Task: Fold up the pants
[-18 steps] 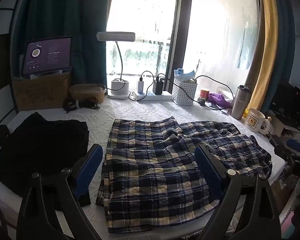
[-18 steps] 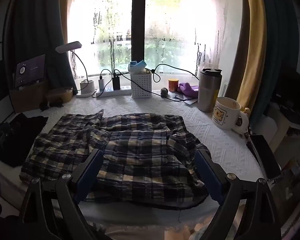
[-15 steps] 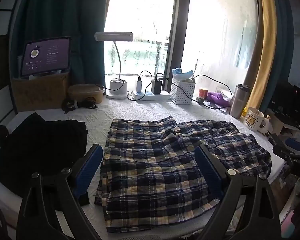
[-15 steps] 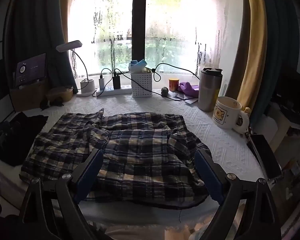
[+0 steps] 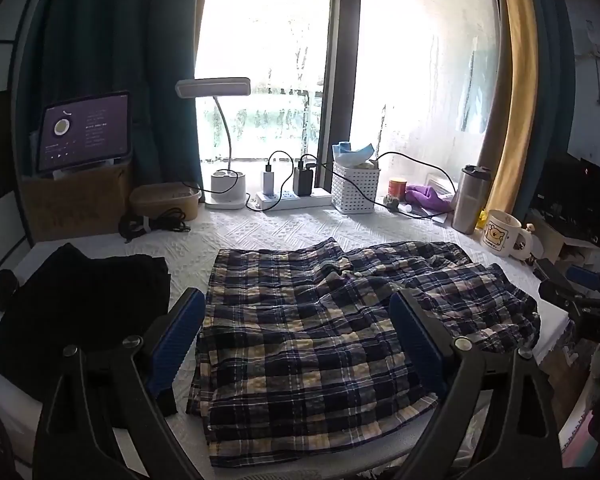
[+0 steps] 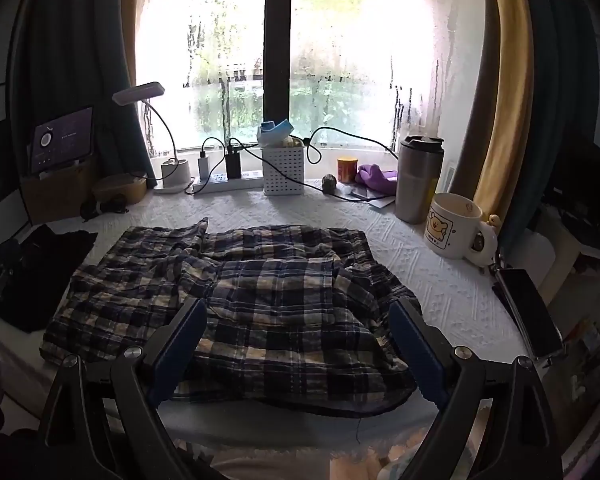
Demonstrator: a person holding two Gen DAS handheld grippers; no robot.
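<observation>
The plaid pants (image 5: pixel 312 328) lie spread and wrinkled on the white textured table (image 5: pixel 268 232), reaching its front edge. They also show in the right wrist view (image 6: pixel 268 304). My left gripper (image 5: pixel 298 344) is open and empty, held above the pants' left half near the front edge. My right gripper (image 6: pixel 298 344) is open and empty, above the pants' right half. The right gripper's body shows at the right edge of the left wrist view (image 5: pixel 580 304).
A black garment (image 5: pixel 72 312) lies left of the pants. Along the window stand a lamp (image 5: pixel 224 184), power strip (image 5: pixel 288 198), white basket (image 5: pixel 356 192), steel tumbler (image 6: pixel 418 176) and bear mug (image 6: pixel 456 226). A phone (image 6: pixel 530 312) lies at the right edge.
Both views have shifted only slightly; the left wrist view dipped a little. The pants and the open grippers are unchanged.
</observation>
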